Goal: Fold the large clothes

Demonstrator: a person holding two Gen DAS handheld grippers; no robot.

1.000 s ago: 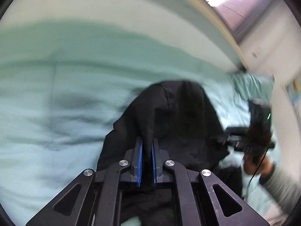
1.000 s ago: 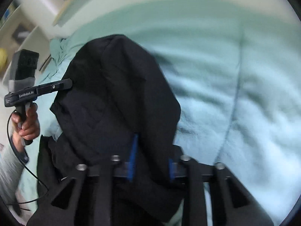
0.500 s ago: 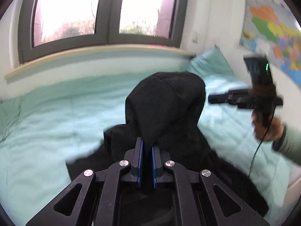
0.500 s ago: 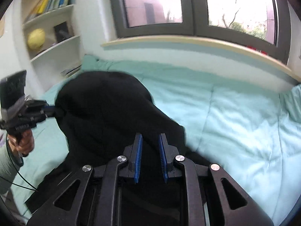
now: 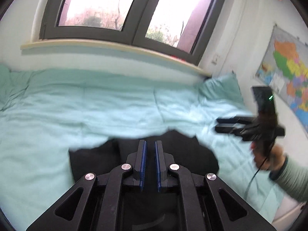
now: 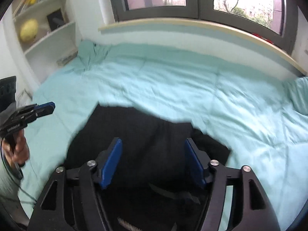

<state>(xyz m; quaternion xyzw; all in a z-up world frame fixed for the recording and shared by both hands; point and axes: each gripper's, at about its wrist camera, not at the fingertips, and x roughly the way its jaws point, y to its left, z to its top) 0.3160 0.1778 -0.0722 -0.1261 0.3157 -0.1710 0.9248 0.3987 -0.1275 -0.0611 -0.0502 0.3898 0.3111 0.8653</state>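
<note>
A large black garment (image 5: 184,154) lies flat on the near part of the mint-green bed (image 5: 96,111); it also shows in the right wrist view (image 6: 146,142). My left gripper (image 5: 150,148) hovers above the garment with a narrow gap between its blue pads and nothing in it. My right gripper (image 6: 153,150) is wide open and empty above the garment. Each gripper shows in the other's view, held up off the bed: the right one (image 5: 219,124) and the left one (image 6: 51,107).
A window with a pale sill (image 5: 115,48) runs behind the bed. A green pillow (image 5: 221,88) lies at the right end. A map (image 5: 288,67) hangs on the right wall. White shelves (image 6: 44,32) with a yellow ball stand at the left.
Both grippers held the black garment lifted in a hump. They have let go: the garment has dropped flat on the bed, the right jaws opened wide and the left jaws parted slightly.
</note>
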